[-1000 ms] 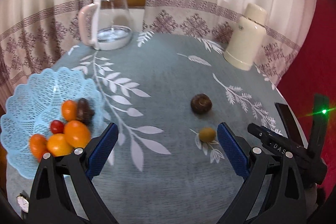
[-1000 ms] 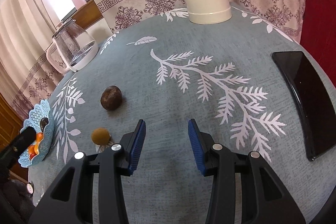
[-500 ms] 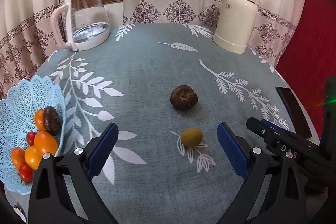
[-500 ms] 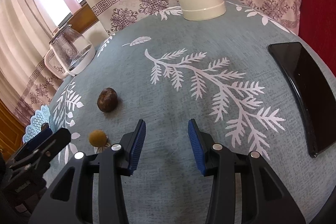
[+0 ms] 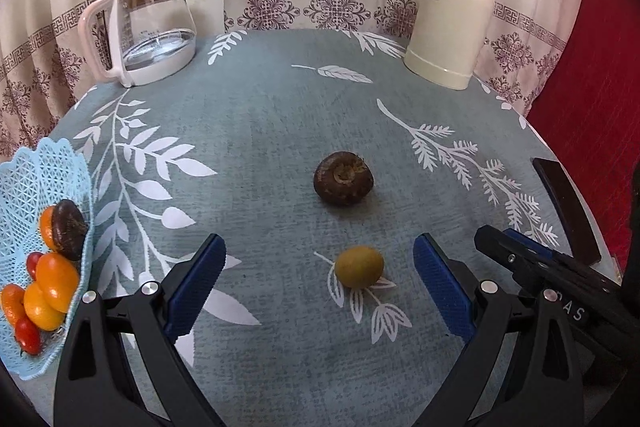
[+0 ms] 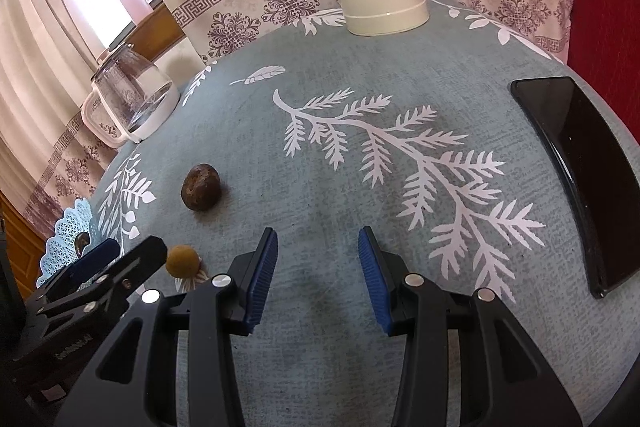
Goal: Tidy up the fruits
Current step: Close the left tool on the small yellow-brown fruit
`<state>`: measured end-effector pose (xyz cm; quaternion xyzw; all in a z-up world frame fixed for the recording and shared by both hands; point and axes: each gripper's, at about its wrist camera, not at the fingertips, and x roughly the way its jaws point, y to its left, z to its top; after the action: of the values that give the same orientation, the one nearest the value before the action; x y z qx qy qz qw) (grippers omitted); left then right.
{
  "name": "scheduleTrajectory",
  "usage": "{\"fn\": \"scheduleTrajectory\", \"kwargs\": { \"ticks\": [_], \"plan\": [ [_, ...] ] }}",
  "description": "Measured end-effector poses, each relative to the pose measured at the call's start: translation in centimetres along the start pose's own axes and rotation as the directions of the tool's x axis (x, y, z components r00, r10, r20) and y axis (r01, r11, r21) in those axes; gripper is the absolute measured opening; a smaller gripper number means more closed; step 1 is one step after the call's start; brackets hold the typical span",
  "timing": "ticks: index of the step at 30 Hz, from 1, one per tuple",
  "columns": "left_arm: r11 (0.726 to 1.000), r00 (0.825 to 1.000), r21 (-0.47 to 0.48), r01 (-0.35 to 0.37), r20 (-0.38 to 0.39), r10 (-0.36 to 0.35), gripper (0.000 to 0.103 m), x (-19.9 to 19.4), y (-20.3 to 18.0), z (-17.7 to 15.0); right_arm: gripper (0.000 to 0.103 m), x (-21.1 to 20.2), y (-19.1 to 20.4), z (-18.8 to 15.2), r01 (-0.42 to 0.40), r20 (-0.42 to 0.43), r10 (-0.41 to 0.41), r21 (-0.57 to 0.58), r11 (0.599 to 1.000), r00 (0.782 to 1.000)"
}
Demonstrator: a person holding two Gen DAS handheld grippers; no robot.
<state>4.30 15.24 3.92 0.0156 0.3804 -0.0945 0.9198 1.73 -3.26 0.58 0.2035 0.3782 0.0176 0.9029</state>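
- Risk: the green fruit (image 5: 359,266) is small and round; if my left fingers (image 5: 320,281) close off-centre, I judge it could roll away across the bench (image 5: 280,115).
- Risk: the right fingers (image 6: 316,277) sit close by and could get knocked.
- The green fruit lies on the bench between my left fingers, nearer the right one, touching neither.
- The brown fruit (image 5: 343,178) lies just beyond it, outside the gap.
- The basket (image 5: 44,171) with fruit is well off to the left.
- Both pairs of fingers are spread and hold nothing; 2 fruits remain loose.
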Motion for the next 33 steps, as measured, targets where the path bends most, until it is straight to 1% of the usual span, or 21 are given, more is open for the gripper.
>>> {"fn": "scheduleTrajectory", "kwargs": {
  "ticks": [2,3,5,7,8,10,11,13,14,16,19,25,33],
  "plan": [
    [1.000,1.000,0.007,0.013,-0.001,-0.013,0.095,0.2,-0.2,-0.1,0.047,0.0,0.0,0.0,-0.001,0.001,0.001,-0.001,1.000,1.000],
    [1.000,1.000,0.011,0.020,-0.001,-0.020,0.094,0.2,-0.3,-0.1,0.048,0.0,0.0,0.0,0.001,0.003,-0.001,-0.002,1.000,1.000],
    [0.999,0.999,0.024,0.032,-0.003,-0.032,0.089,0.4,-0.6,-0.2,0.048,0.0,0.0,0.0,0.001,0.002,-0.001,-0.002,1.000,1.000],
    [0.999,0.999,0.031,0.041,-0.015,-0.040,0.080,0.7,-0.8,-0.2,0.048,0.0,0.0,0.0,0.001,0.002,-0.001,-0.001,1.000,1.000],
    [0.999,0.999,0.032,0.043,-0.020,-0.042,0.078,0.9,-0.8,-0.3,0.048,0.0,0.0,0.0,0.000,0.001,0.000,-0.001,1.000,1.000],
    [0.998,0.999,0.032,0.046,-0.030,-0.045,0.067,1.3,-0.9,-0.4,0.048,0.0,0.0,0.0,0.000,0.001,0.000,-0.001,1.000,1.000],
    [0.998,0.998,0.031,0.048,-0.034,-0.047,0.063,1.4,-0.8,-0.4,0.048,0.0,0.0,0.0,0.000,0.001,0.000,0.000,1.000,1.000],
    [0.998,0.998,0.030,0.056,-0.040,-0.055,0.053,1.6,-0.8,-0.6,0.048,0.0,0.0,0.0,0.000,0.002,0.000,-0.001,1.000,1.000],
    [0.998,0.997,0.032,0.061,-0.043,-0.059,0.050,1.8,-0.9,-0.8,0.048,0.0,0.0,0.0,0.000,0.002,0.000,-0.001,1.000,1.000],
    [0.996,0.996,0.041,0.074,-0.051,-0.072,0.039,2.0,-1.1,-1.0,0.048,0.0,0.0,0.0,0.001,0.001,-0.001,-0.002,1.000,1.000],
    [0.994,0.995,0.062,0.089,-0.051,-0.086,0.030,1.9,-1.5,-1.2,0.048,0.1,0.0,0.0,0.004,0.002,-0.004,-0.005,1.000,1.000],
    [0.994,0.996,0.062,0.086,-0.026,-0.085,0.030,1.1,-1.5,-1.4,0.048,0.1,0.3,-0.1,0.016,0.006,-0.015,-0.020,1.000,1.000],
    [0.998,0.997,0.029,0.059,0.040,-0.061,0.030,-1.6,0.3,-1.5,0.048,0.3,1.2,0.0,0.029,-0.002,-0.029,-0.066,0.997,1.000]
  ]
}}
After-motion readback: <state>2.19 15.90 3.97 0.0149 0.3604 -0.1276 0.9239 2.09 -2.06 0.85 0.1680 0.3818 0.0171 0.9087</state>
